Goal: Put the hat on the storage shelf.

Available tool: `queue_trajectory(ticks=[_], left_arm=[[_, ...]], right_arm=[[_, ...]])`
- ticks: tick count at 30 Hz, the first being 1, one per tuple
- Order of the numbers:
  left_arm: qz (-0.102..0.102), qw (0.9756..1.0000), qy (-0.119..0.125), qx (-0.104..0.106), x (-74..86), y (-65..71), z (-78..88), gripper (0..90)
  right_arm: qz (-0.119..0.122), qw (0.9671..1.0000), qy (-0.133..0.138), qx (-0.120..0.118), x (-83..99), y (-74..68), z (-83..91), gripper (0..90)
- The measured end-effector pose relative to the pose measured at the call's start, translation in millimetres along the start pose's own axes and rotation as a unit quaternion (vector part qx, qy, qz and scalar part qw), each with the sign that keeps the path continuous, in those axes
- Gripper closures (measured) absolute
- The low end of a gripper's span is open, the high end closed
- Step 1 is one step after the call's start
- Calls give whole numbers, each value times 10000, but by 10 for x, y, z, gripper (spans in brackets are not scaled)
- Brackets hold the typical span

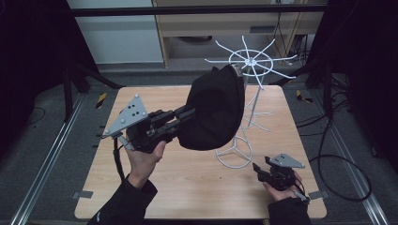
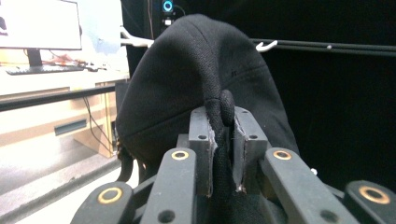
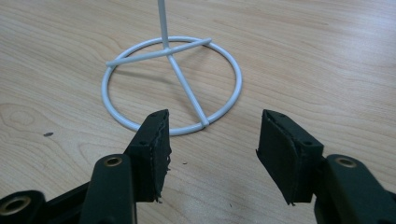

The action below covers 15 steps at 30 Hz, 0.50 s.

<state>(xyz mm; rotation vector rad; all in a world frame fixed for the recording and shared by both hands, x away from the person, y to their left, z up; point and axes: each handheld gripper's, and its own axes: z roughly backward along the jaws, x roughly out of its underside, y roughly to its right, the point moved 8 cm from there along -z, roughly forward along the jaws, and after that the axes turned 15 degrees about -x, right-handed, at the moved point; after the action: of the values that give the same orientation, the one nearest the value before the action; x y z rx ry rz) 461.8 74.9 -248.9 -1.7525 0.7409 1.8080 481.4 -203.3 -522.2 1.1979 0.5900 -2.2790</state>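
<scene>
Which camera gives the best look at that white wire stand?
The high view: the white wire stand shows whole, from spoked top to ring foot. The right gripper view shows its ring foot; the left gripper view shows hook tips beside the black cap.

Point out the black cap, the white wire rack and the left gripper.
black cap [image 1: 213,112], high view, middle of its crown.
white wire rack [image 3: 171,46], right gripper view, hub of its ring base.
left gripper [image 2: 225,140], left gripper view, between its fingertips.

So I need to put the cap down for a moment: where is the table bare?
Bare wood lies along the table's near edge, between the left gripper holding the cap and the right gripper. The far right is crowded by the white wire stand.
</scene>
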Motion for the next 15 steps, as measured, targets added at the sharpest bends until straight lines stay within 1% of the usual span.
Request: queue_trajectory(ticks=[4, 5, 7, 9, 13, 15], left_arm=[[13, 9998, -157, -77, 95, -10, -30, 792], [17, 9998, -188, -90, 119, -10, -39, 791], [-2, 9996, -249, -125, 163, -16, -52, 787], [-6, 9994, -321, -159, 215, -22, -70, 786], [-22, 9988, -422, -237, 292, -35, -93, 782], [-28, 9986, -448, -271, 323, -44, -100, 766]], right_arm=[[-10, 10000, -20, 6, 6, 2, -2, 434], [-44, 10000, -32, -13, 8, -5, -2, 434], [12, 10000, -35, 7, 10, 6, -6, 433], [17, 10000, -38, 12, 11, 9, -6, 433], [15, 10000, -44, 11, 14, 11, -7, 430], [17, 10000, -47, 11, 14, 12, -8, 429]])
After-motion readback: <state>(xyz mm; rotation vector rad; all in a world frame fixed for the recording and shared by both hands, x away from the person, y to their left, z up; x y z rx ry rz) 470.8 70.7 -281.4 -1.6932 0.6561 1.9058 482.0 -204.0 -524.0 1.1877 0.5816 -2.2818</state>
